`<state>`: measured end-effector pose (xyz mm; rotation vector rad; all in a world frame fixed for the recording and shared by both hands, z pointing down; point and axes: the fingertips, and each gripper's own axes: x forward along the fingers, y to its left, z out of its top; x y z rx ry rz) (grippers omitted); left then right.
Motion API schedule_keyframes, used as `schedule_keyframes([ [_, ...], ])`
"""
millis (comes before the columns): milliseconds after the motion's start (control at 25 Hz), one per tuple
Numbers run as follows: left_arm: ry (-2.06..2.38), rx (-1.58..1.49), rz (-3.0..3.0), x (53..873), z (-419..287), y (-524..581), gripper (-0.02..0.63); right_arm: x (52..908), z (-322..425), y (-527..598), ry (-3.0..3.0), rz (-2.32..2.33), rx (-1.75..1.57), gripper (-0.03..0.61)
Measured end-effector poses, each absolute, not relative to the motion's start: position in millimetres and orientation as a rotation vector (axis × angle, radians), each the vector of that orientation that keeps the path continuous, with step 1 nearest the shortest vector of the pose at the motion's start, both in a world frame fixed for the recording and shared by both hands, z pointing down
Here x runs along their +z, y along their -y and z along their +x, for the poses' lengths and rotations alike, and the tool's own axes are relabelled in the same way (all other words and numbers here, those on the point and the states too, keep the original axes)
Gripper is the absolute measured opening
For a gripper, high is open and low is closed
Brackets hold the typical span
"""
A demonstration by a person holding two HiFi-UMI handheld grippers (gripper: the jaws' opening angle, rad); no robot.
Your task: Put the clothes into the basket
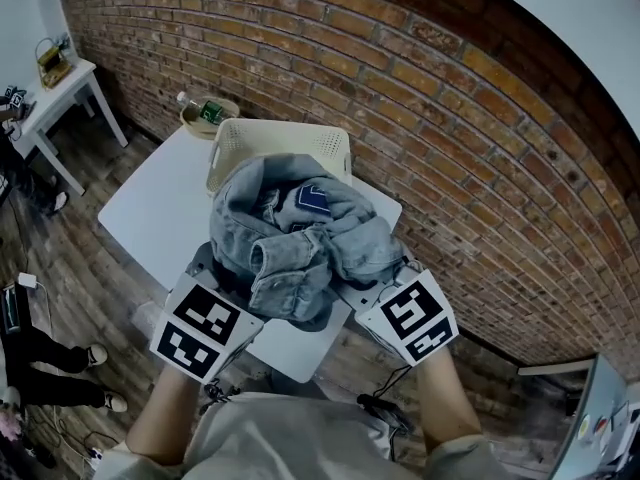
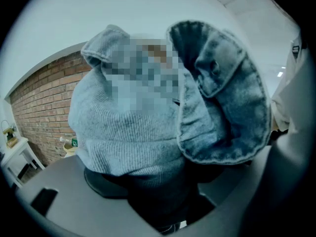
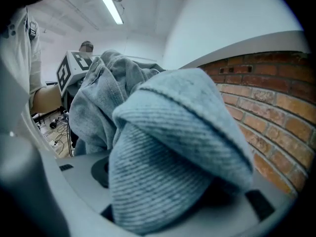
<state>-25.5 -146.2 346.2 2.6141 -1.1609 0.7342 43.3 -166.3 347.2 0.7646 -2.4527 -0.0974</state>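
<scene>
1. Clamping one bundle of clothes (image 1: 295,238) from both sides: left gripper (image 1: 205,326) at its left, right gripper (image 1: 408,318) at its right.
2. Left fingers: held part-way apart and pressed onto cloth that fills the whole gap between them. Seen there in the left gripper view: ribbed grey knit (image 2: 128,137) right between the fingers, with a denim fold (image 2: 222,102) up and to the right of them.
3. Right fingers: likewise part-way apart and gripping, with thick ribbed grey knit (image 3: 182,152) packed between them and bulging over the tips. More grey cloth trailing off to the left of these fingers.
4. Clothes: bunched up ahead of and above both sets of fingers, hanging between the two grippers, denim on the outside, a dark blue patch (image 1: 312,199) on top.
5. Basket (image 1: 240,138): cream, perforated, just beyond the fingertips, its near rim hidden behind the bundle. No clothes seen inside.
6. Table (image 1: 150,208): white, below the fingers and the bundle.
7. Bowl (image 1: 195,123) with a bottle (image 1: 205,110): farther than the basket, off to the left of the left fingers.
8. Brick wall (image 1: 450,118): beyond everything, ahead and to the right of the right fingers.
</scene>
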Motion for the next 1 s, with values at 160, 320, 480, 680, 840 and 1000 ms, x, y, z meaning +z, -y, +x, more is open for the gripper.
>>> schedule_keyframes([
  [160, 1.216, 0.728, 2.616, 339, -28, 154, 0.347, 339, 40, 175, 2.465, 0.759, -0.146, 0.247],
  [320, 1.259, 0.73, 2.622, 332, -28, 162, 0.347, 332, 39, 183, 2.48, 0.761, -0.185, 0.247],
  [480, 1.288, 0.728, 2.618, 330, -28, 165, 0.347, 329, 40, 188, 2.488, 0.755, -0.206, 0.247],
  [680, 1.303, 0.731, 2.608, 330, -28, 166, 0.347, 330, 39, 189, 2.493, 0.746, -0.213, 0.247],
  [840, 1.31, 0.724, 2.611, 338, -27, 159, 0.347, 337, 41, 183, 2.489, 0.748, -0.227, 0.247],
  [1000, 1.29, 0.739, 2.594, 334, -30, 164, 0.348, 333, 38, 187, 2.487, 0.745, -0.195, 0.247],
])
